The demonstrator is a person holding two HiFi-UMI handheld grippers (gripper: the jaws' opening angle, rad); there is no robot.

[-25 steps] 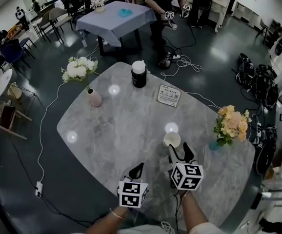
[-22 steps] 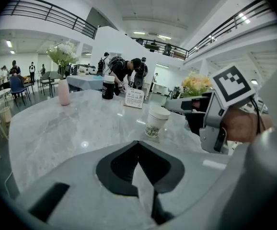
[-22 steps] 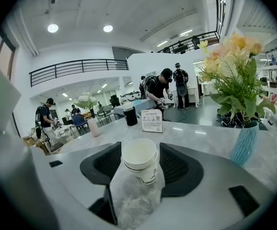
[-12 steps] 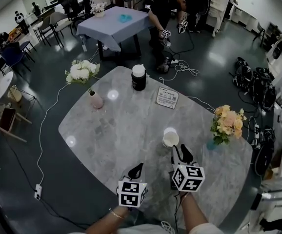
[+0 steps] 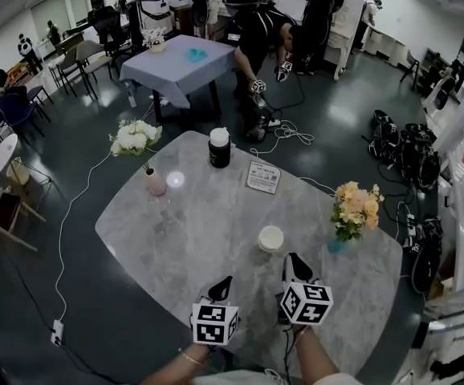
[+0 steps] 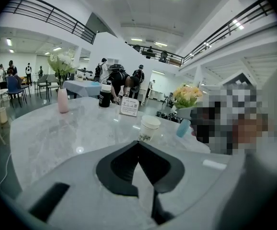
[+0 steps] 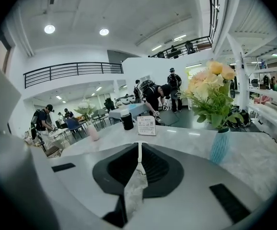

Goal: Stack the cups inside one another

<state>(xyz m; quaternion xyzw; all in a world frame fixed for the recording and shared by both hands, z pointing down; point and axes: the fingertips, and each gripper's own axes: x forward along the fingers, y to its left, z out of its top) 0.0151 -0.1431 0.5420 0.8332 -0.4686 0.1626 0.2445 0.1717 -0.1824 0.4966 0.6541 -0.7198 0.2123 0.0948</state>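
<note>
the right claw [image 5: 294, 261] has just been closing and its jaws now meet on nothing. the left claw [image 5: 222, 283] is likewise pinched together and empty. the white paper cup [image 5: 270, 237] stands upright on the marble counter [image 5: 184, 223], just beyond the right claw and untouched. whether other cups sit nested inside it i cannot tell. it looks light, so a careless sweep of either claw could tip it or send it rolling toward the blue vase [image 5: 336, 245] nearby.
</note>
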